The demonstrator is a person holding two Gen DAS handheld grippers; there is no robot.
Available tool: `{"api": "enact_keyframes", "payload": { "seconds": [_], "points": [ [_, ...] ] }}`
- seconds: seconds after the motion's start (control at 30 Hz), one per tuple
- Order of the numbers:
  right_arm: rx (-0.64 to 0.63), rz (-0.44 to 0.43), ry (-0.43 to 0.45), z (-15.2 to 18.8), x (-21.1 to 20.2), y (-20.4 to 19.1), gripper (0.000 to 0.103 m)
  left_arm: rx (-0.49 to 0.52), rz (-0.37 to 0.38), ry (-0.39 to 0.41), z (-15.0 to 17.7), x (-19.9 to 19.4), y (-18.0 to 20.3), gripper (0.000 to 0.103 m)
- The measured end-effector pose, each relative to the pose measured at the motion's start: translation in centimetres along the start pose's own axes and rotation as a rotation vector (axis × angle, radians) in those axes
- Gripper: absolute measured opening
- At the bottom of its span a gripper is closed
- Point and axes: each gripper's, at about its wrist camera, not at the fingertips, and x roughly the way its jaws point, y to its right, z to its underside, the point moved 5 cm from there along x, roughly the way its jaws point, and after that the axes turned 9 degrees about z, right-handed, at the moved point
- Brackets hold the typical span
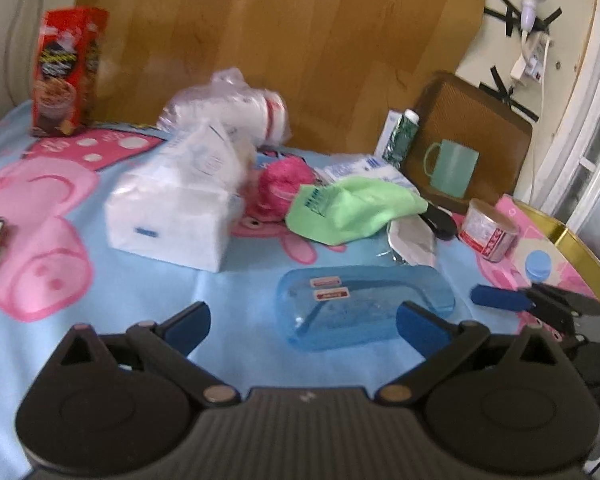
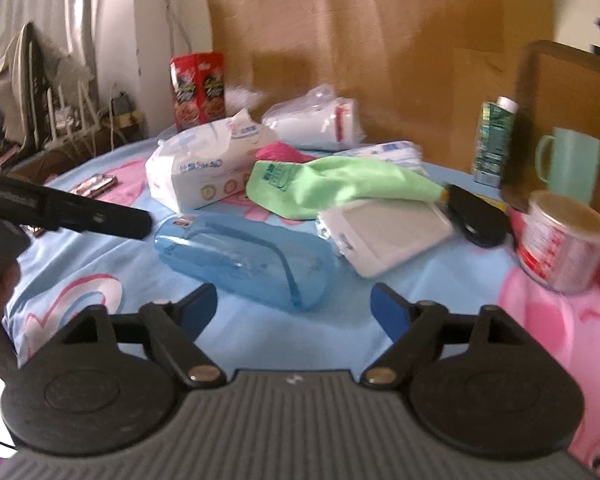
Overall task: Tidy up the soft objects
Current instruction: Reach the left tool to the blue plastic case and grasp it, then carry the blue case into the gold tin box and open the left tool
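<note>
Both grippers: left (image 1: pixel 303 326) and right (image 2: pixel 293 307) spread wide, holding nothing
Blue case (image 1: pixel 364 307): sat just ahead of both
Green cloth (image 2: pixel 340 188): draped behind it

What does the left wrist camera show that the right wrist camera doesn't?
Only the left wrist view shows the small blue lid on a gold-rimmed tray, and the taped wall socket.

Only the right wrist view shows the curtain and the clutter beyond the table's left edge.

Both show the blue clear container, green cloth, tissue pack, pink pouf, mint mug and red tin. Both grippers' fingers stand open, empty.
</note>
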Motion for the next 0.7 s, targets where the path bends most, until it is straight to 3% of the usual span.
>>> {"api": "enact_keyframes", "payload": {
  "seconds": [0.07, 0.17, 0.2, 0.3, 0.5, 0.7],
  "points": [
    [-0.036, -0.017, -0.013, -0.4, 1.0, -0.5, 0.087, -0.011, 0.024, -0.022, -0.3, 1.4, -0.1, 0.101],
    [-0.056, -0.07, -0.064, -0.3, 2.7, -1.0, 0.085, -0.035, 0.096, -0.075, -0.3, 3.2, 0.1, 0.089],
    [-0.056, -0.075, -0.073, -0.2, 3.1, -1.2, 0.084, -0.032, 0.085, -0.071, -0.2, 3.3, 0.4, 0.09],
    [-0.074, -0.025, -0.028, -0.2, 2.3, -1.4, 0.078, 0.024, 0.05, -0.057, -0.3, 2.9, 1.8, 0.09],
    [-0.02, 0.043, 0.079, -0.6, -2.2, 0.6, 0.078, 0.087, 0.107, -0.026, -2.3, 1.8, 6.2, 0.091],
    [0.055, 0.212, 0.156, -1.2, -8.6, 6.5, 0.078, 0.256, 0.249, -0.007, -5.0, 4.2, 15.9, 0.095]
  ]
}}
